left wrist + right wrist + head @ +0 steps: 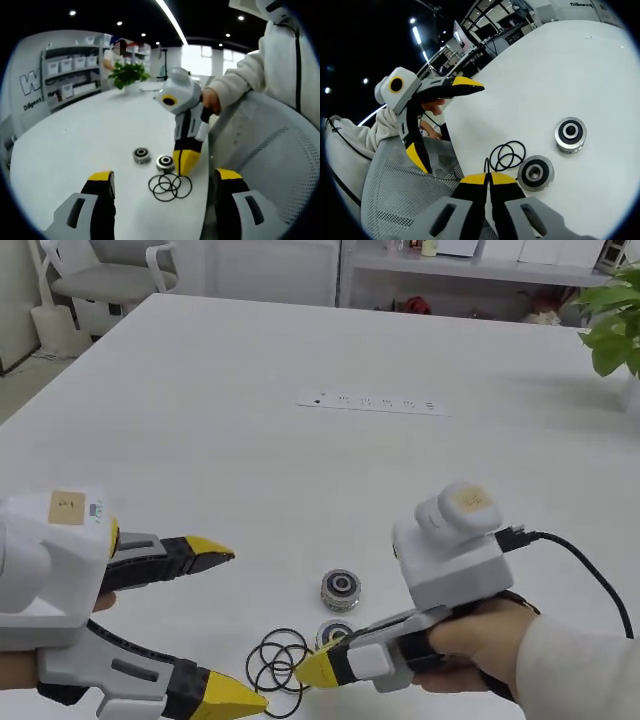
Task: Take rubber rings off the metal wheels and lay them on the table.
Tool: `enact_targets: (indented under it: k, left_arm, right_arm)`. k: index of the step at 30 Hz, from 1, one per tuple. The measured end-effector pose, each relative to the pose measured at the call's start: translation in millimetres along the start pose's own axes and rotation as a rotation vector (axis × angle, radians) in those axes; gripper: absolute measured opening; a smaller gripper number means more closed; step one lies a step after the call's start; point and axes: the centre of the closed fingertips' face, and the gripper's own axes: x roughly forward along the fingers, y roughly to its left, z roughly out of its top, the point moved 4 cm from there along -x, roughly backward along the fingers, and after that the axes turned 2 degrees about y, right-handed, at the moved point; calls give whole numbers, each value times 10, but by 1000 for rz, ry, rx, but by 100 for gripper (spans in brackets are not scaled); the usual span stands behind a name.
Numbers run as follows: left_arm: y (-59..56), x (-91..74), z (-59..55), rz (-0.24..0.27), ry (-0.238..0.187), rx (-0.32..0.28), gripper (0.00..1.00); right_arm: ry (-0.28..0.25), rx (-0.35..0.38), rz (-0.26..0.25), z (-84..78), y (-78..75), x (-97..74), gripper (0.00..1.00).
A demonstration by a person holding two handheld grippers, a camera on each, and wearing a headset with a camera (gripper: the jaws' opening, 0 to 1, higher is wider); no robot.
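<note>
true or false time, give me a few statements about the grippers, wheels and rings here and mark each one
1. The left gripper has its jaws wide apart. True.
2. The rubber rings sit stacked on top of a wheel. False: they lie on the table, beside the nearer wheel.
3. A second one, the farther wheel, also lies on the table, apart from the rings. True.
4. The right gripper has its jaws spread wide. False: they are closed together, tips at the rings.
5. The power strip lies between the two wheels. False: it lies farther out on the table, beyond them.
</note>
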Motion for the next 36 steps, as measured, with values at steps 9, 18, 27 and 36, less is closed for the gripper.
enact_targets:
  k: [9,18,27,36]
  left_arm:
    - [-42,20,-37,-24,17,-5,82]
    - [-57,26,-54,-30,26,-6,81]
    - [-72,30,-63,-37,31,-7,81]
    - [-68,30,-71,-34,36,-6,81]
  right_arm:
    - [8,-34,-54,-7,-90,-11,0]
    - [8,-63,-75,-6,-102,24,0]
    - [-18,-73,-88,45,-113,10,4]
    - [-34,-80,-96,92,-126,-42,4]
